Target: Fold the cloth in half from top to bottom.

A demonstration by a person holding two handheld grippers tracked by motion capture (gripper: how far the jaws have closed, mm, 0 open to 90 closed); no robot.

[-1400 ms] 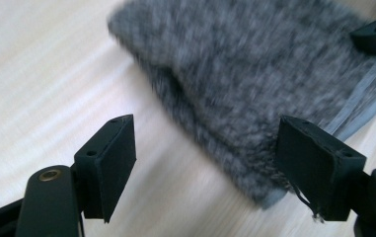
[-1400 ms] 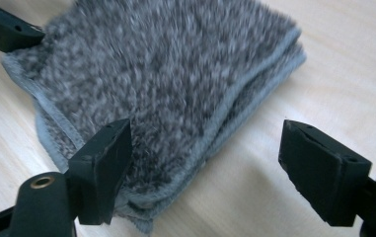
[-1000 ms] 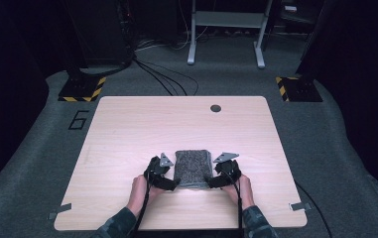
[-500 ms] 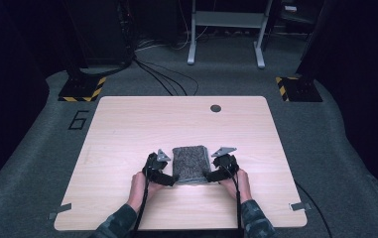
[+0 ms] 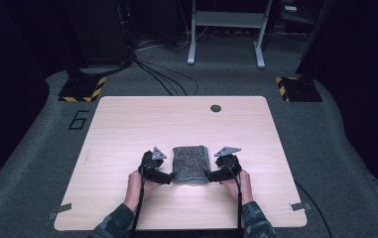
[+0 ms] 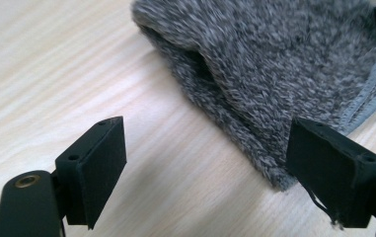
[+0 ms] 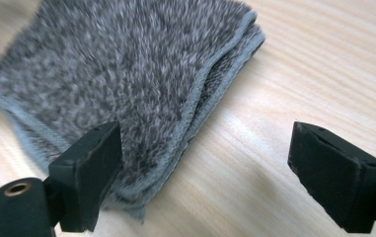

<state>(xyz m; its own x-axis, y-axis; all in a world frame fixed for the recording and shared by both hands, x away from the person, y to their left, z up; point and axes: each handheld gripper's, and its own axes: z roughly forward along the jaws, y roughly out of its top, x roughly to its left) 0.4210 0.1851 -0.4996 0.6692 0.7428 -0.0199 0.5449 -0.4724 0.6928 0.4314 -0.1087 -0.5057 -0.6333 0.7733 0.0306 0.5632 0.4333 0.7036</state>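
I work at a light wooden table (image 5: 127, 129) on grey carpet (image 5: 335, 148); beyond it, black cables (image 5: 161, 79), a metal frame (image 5: 226, 29), hazard-striped bases (image 5: 80, 91), dark surroundings.

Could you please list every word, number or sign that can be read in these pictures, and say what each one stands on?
"6": a large dark numeral on the grey floor mat, just beyond the table's far left corner.
Yellow-and-black hazard stripes, without lettering: on the two black floor bases, left and right.
The grey folded cloth, the table and both grippers carry no readable text.
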